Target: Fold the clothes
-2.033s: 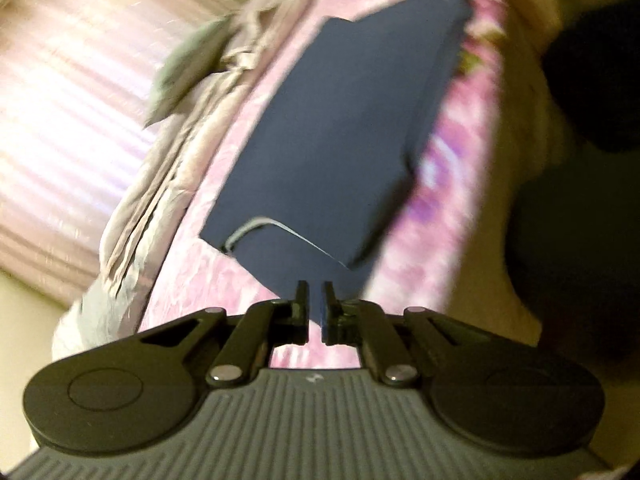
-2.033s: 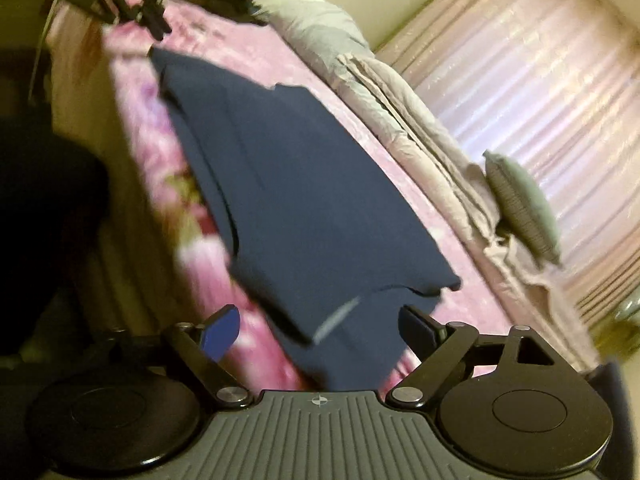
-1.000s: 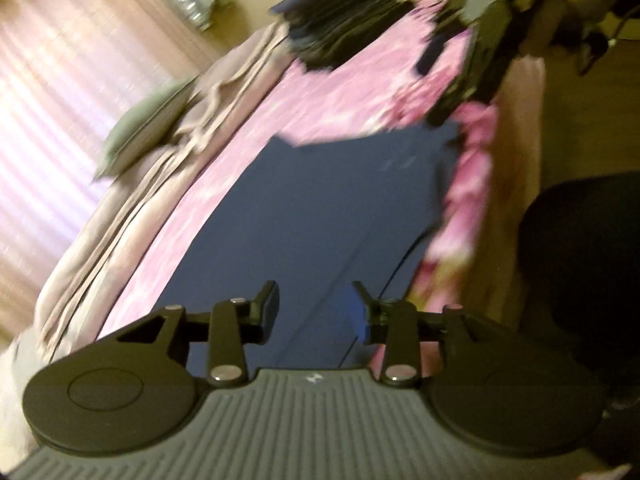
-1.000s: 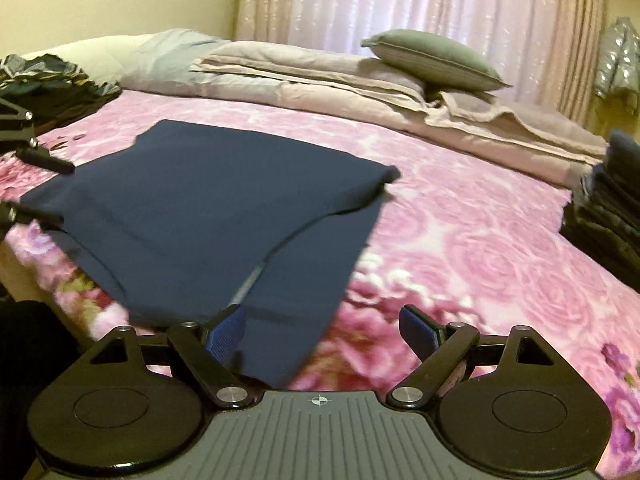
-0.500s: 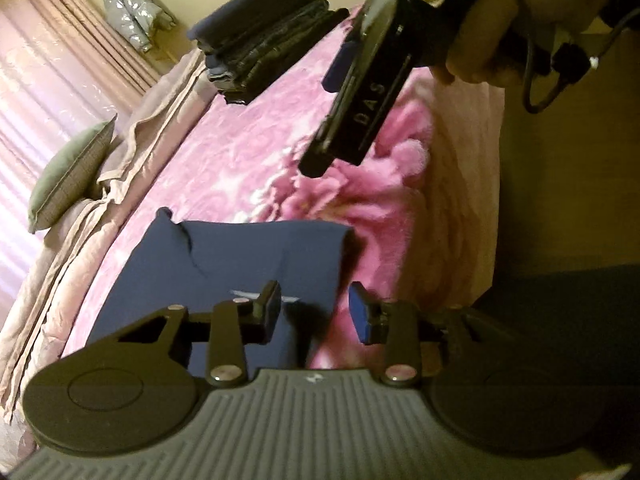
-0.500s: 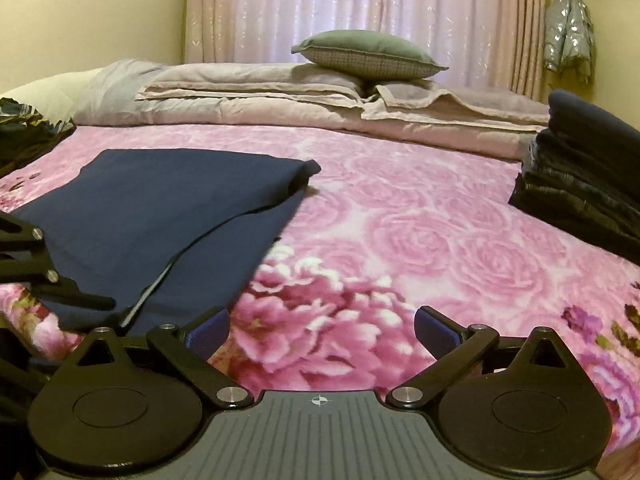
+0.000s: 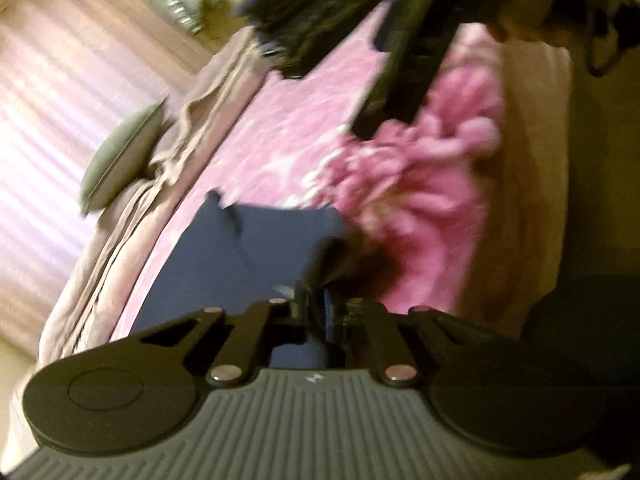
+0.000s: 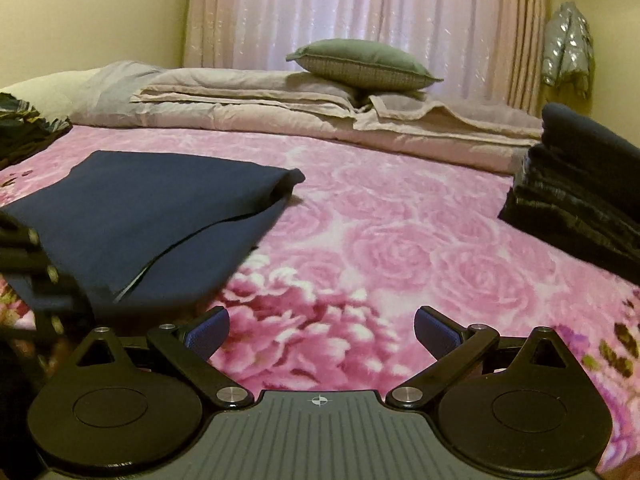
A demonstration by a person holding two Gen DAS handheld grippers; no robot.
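A navy blue garment (image 8: 136, 216) lies folded in layers on the pink rose-patterned bed (image 8: 400, 240). It also shows in the blurred left wrist view (image 7: 248, 256). My left gripper (image 7: 316, 300) is shut on the garment's near corner at the bed's front edge. It appears as a blurred black shape at the left of the right wrist view (image 8: 36, 264). My right gripper (image 8: 322, 330) is open and empty, low over the bed to the right of the garment.
A stack of dark folded clothes (image 8: 580, 192) sits at the right of the bed. Folded beige bedding (image 8: 320, 108) and a green cushion (image 8: 360, 62) lie along the far side by the curtain. More dark clothes (image 8: 20, 132) lie at the far left.
My left gripper let go, moved along the garment's edge and has closed on its near corner. My right gripper stayed open and swung right, away from the garment.
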